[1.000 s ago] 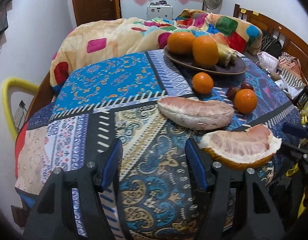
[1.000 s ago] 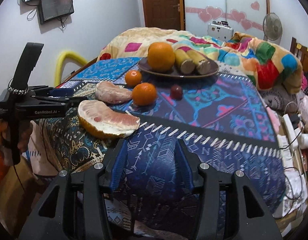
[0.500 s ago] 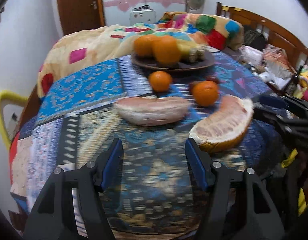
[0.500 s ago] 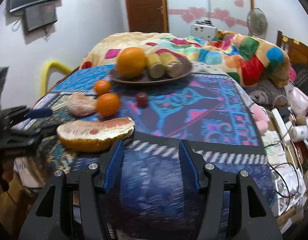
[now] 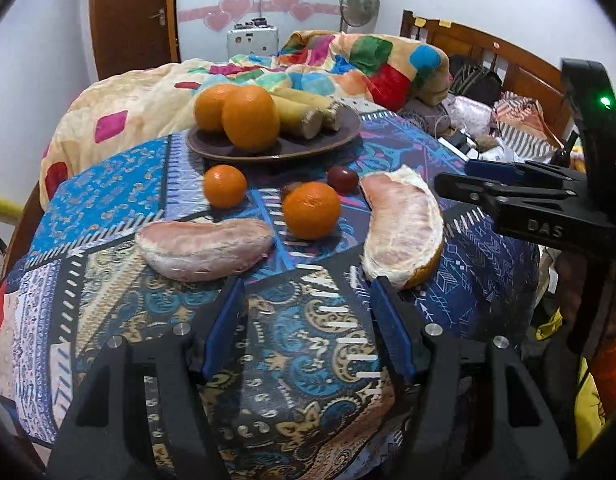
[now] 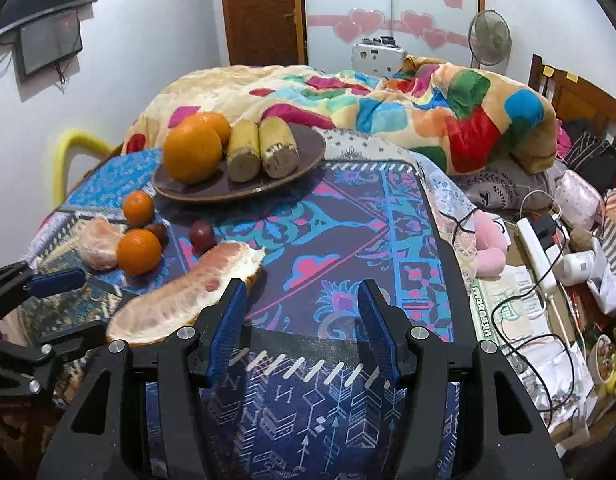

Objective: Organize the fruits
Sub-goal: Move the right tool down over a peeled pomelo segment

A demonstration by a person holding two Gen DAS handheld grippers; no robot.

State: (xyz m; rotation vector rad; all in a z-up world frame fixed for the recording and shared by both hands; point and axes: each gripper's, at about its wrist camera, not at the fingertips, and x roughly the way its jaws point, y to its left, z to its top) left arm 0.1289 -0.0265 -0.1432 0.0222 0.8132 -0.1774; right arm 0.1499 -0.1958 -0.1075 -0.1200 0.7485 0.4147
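Observation:
A brown plate [image 5: 315, 145] [image 6: 308, 156] at the back of the patterned table holds two big oranges [image 5: 250, 118] [image 6: 192, 151] and two corn pieces [image 6: 278, 147]. In front lie two small oranges [image 5: 311, 210] [image 5: 224, 186], two dark plums [image 5: 342, 179] [image 6: 201, 235], a peeled pomelo segment [image 5: 206, 248] and a pomelo wedge with rind [image 5: 403, 232] [image 6: 188, 296]. My left gripper [image 5: 308, 312] is open and empty, just short of the fruit. My right gripper [image 6: 302, 320] is open and empty, its left finger beside the wedge.
A colourful blanket [image 6: 387, 104] lies behind the table. Cables, a power strip [image 6: 539, 248] and clutter lie to the right. The right gripper's body [image 5: 547, 208] shows at the right of the left wrist view. A yellow chair frame [image 6: 68, 152] stands at the left.
Both grippers have swung and moved forward toward the fruit. The pomelo wedge now lies close to both grippers' fingers. The fruit has not moved.

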